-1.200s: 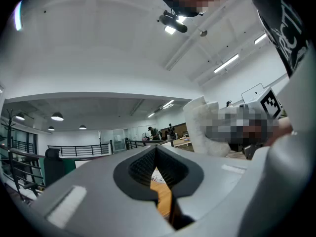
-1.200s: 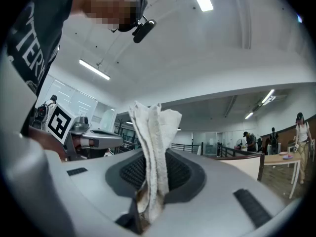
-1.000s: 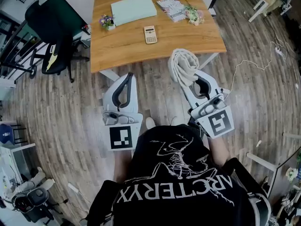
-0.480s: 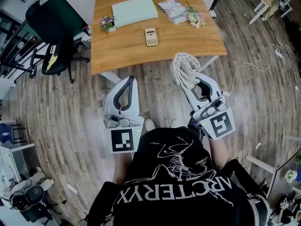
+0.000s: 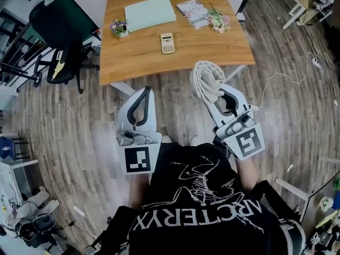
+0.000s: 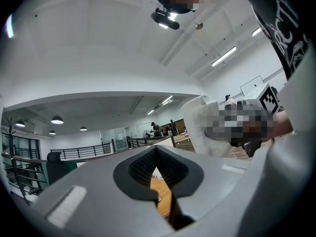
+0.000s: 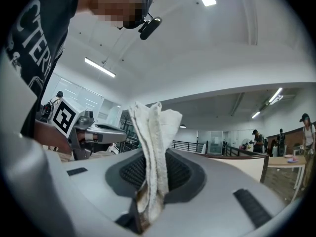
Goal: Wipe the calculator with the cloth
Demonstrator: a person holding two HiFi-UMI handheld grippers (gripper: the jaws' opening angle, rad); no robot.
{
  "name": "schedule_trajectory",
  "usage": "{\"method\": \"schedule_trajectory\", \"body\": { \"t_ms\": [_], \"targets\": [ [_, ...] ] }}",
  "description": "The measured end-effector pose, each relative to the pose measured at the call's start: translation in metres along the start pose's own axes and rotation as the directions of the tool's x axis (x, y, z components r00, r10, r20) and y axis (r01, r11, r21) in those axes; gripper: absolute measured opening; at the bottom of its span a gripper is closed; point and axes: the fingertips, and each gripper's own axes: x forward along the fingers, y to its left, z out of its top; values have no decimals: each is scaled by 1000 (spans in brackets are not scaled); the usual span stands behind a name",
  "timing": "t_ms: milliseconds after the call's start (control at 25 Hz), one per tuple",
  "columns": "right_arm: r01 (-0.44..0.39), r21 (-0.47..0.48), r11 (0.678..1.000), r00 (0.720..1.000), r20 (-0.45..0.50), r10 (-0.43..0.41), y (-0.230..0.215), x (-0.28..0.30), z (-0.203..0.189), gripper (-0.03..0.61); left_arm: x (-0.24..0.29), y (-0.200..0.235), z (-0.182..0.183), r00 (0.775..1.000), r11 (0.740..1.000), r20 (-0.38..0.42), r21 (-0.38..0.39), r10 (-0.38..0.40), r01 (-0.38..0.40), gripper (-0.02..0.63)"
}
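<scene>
My right gripper (image 5: 221,94) pinches the cloth (image 5: 206,80) tight. In the right gripper view the cloth (image 7: 152,147) sticks up between the two jaws in a soft white bunch. My left gripper (image 5: 145,89) has its jaws pressed together at the tips, and nothing is in them. In the left gripper view I see only a bit of wood through the thin gap. The calculator (image 5: 167,43) lies flat on the table (image 5: 218,49), in the upper middle of the head view. Both grippers are in the middle of that picture, below the table's near edge and well apart from the calculator. So I think the wiping has not begun, and the step now is to carry the cloth up to the calculator. To do it well, I should keep my pinch firm so the cloth does not slip out on the way. I should come down from above and lay the loose part of the cloth on the keys, not the hard jaws. I should rub gently, because the calculator looks light and may slide on the smooth wood. My left gripper could press on one edge of it to keep it still. Next to the picture from one second ago, very little is different. The cloth is in the same pinch, the left jaws are as closed as before, and the calculator has not moved on the table. The grippers sit just a touch lower in the picture.
</scene>
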Motion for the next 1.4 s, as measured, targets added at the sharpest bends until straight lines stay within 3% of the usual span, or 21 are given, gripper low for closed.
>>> {"method": "schedule_trajectory", "body": {
  "t_ms": [440, 600, 1040, 1400],
  "targets": [
    [-76, 21, 997, 996, -51, 77, -35, 16, -34, 86, 43, 1, -9, 998, 999, -29, 21, 50, -49, 9],
    [-77, 57, 995, 997, -27, 79, -55, 57, -44, 86, 79, 27, -21, 999, 999, -19, 11, 44, -44, 9],
    [2, 70, 998, 1000, -13, -1, -120, 234, -39, 86, 205, 149, -41, 995, 995, -21, 41, -95, 96, 9],
    [47, 72, 996, 998, -56, -43, -156, 292, -56, 86, 259, 200, -54, 994, 995, -39, 10, -99, 100, 9]
  ]
}}
